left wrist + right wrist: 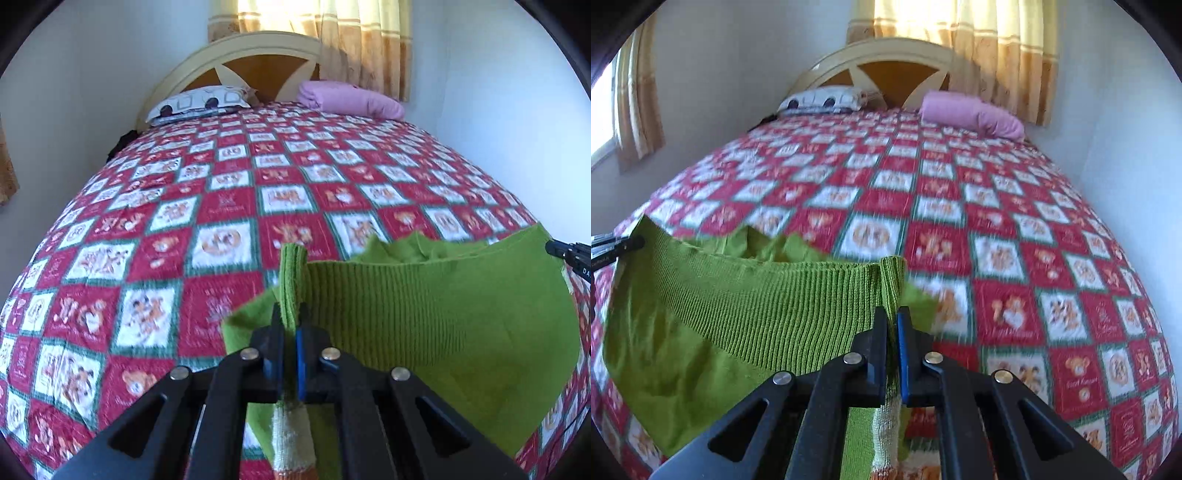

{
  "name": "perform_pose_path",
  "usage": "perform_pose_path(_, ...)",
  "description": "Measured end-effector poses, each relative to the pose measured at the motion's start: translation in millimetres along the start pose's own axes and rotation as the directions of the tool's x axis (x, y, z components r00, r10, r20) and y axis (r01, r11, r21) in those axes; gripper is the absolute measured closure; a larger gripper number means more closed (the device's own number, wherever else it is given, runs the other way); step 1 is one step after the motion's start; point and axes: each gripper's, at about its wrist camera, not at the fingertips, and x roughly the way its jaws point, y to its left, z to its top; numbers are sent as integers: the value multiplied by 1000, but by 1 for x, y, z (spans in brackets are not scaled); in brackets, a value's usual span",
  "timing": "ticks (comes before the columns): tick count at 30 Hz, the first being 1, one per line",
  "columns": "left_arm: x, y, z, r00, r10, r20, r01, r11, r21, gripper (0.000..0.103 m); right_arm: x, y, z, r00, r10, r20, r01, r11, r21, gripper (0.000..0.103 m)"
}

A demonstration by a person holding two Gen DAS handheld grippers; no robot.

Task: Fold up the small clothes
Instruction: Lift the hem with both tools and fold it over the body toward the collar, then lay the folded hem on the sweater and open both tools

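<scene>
A small green knitted garment [424,314] with a ribbed hem and a white and orange band is held up above the bed. My left gripper [290,314] is shut on its left ribbed corner. My right gripper [893,317] is shut on its right ribbed corner, and the garment [738,306] hangs stretched between them. The tip of my right gripper shows at the right edge of the left wrist view [565,251]. The tip of my left gripper shows at the left edge of the right wrist view [620,245].
The bed carries a red and white checked quilt [221,206] with bear pictures. A patterned pillow [199,101] and a pink pillow [351,98] lie at the headboard [258,48]. White walls close in on both sides; curtains [997,44] hang behind.
</scene>
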Motion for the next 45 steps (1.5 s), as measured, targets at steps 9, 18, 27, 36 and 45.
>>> perform_pose_path(9, 76, 7, -3, 989, 97, -110, -100, 995, -28, 97, 62, 1, 19, 997, -56, -51, 57, 998, 23, 99)
perform_pose_path(18, 42, 22, -16, 983, 172, -63, -178, 977, -115, 48, 75, 0, 5, 984, -159, -81, 162, 986, 32, 56)
perform_pose_path(27, -5, -13, -81, 986, 167, -17, -167, 986, -14, 28, 18, 92, -36, 950, 253, -182, -257, 966, 3, 56)
perform_pose_path(36, 14, 12, -97, 992, 110, -66, -121, 976, -180, 15, 103, 113, -2, 966, 11, -257, -17, 1000, -20, 56)
perform_pose_path(45, 9, 32, -107, 996, 76, -42, -86, 945, -315, 10, 127, 102, 14, 976, -55, -211, 68, 996, 55, 54)
